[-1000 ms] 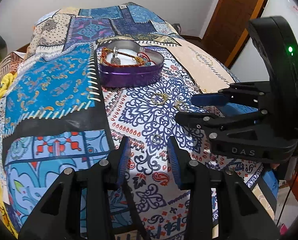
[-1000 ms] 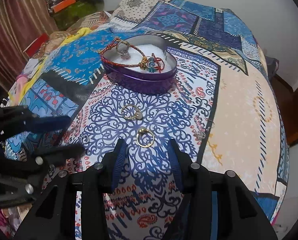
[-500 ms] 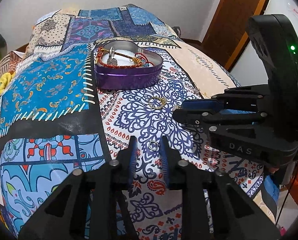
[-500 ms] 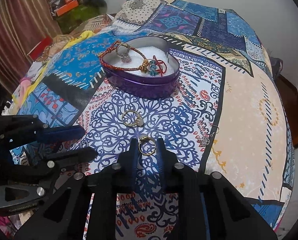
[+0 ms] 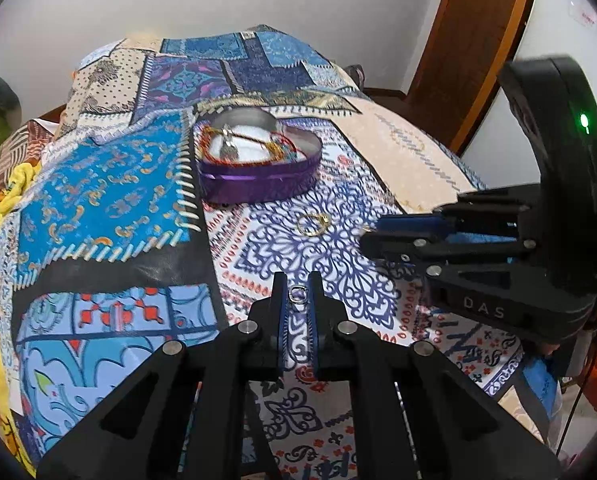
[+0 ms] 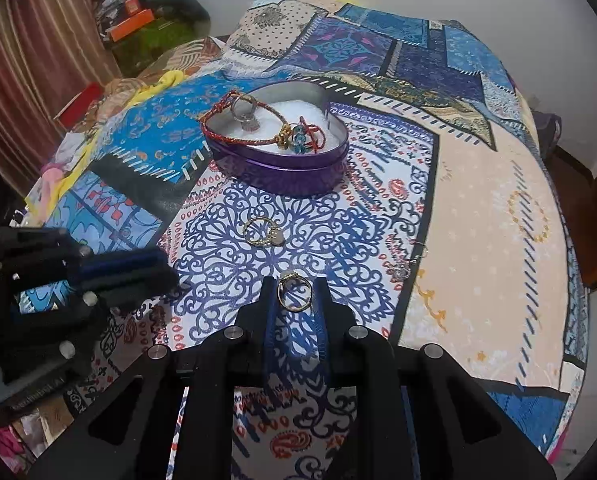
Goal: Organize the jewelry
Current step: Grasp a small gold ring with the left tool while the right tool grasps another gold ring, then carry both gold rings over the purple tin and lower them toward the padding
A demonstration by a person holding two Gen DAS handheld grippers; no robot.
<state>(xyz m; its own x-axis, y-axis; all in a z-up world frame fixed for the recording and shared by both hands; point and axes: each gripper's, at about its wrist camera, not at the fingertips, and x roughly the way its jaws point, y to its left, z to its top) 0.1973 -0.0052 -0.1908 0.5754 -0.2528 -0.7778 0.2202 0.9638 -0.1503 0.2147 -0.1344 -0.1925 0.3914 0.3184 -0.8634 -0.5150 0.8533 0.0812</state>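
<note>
1. The bed [image 6: 478, 184], under a patchwork cover, is soft and yielding.
2. The purple heart tin [image 6: 282, 168] is rigid and already holds a bracelet and a ring.
3. The right gripper [image 6: 294, 294] has its jaws narrowed around a gold ring [image 6: 294, 292]; it looks light, hard and slippery, so grip across the band.
4. The left gripper [image 5: 297, 294] pinches a small silver ring [image 5: 297, 294] near its fingertips, easily dropped.

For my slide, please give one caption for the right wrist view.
Right gripper closed on a gold ring, purple heart-shaped tin beyond.
</note>
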